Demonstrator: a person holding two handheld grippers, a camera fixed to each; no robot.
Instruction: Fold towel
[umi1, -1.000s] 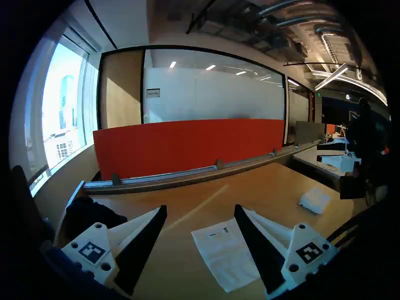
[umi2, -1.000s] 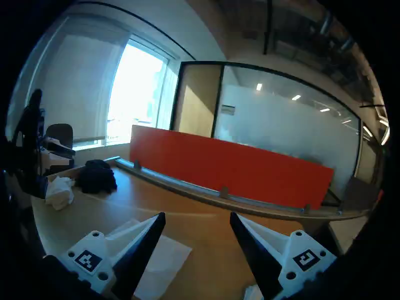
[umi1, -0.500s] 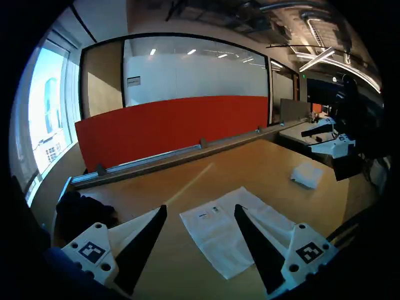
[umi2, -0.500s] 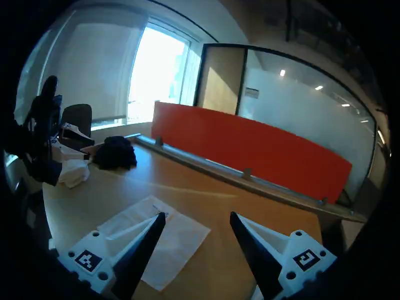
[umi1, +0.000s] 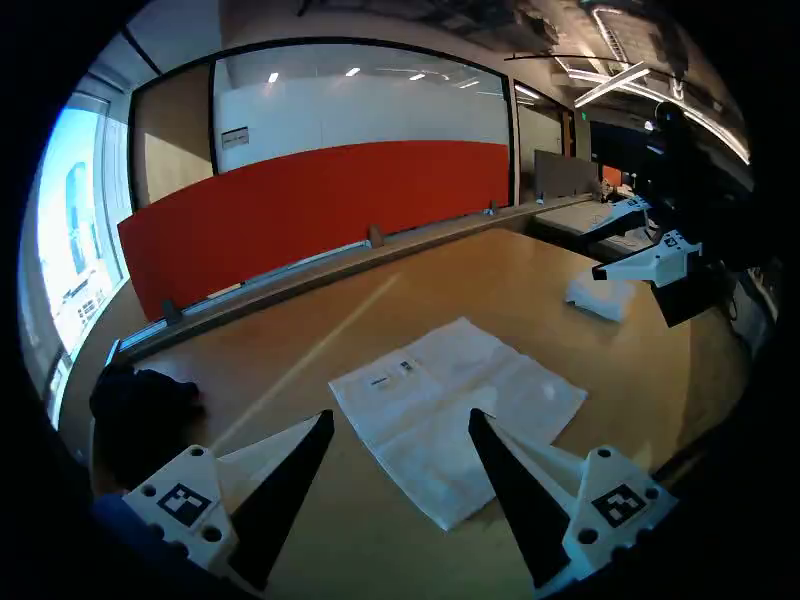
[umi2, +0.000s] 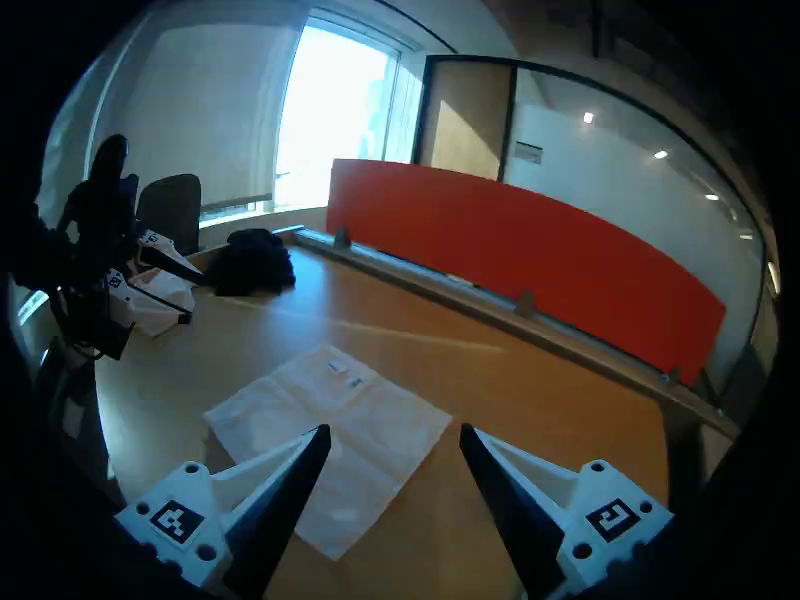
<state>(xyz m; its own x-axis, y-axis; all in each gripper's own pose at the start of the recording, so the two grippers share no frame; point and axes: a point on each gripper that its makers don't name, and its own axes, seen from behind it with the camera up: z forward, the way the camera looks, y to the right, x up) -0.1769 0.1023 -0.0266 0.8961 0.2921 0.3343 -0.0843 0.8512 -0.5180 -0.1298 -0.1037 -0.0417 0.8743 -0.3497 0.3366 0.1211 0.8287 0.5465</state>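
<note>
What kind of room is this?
Most likely an open-plan office: a long wooden desk with a red divider panel along its far edge, a glass-walled room behind it, and an office chair by the window.

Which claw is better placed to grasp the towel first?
Probably the left claw: open, with a near corner of the white towel between its fingers. The right claw is similar.

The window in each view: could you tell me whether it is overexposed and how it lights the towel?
Right gripper view: the window is blown to white, the towel softly, evenly lit. Left gripper view: the window is bright yet shows buildings, and a pale sun streak crosses the table beside the towel.
</note>
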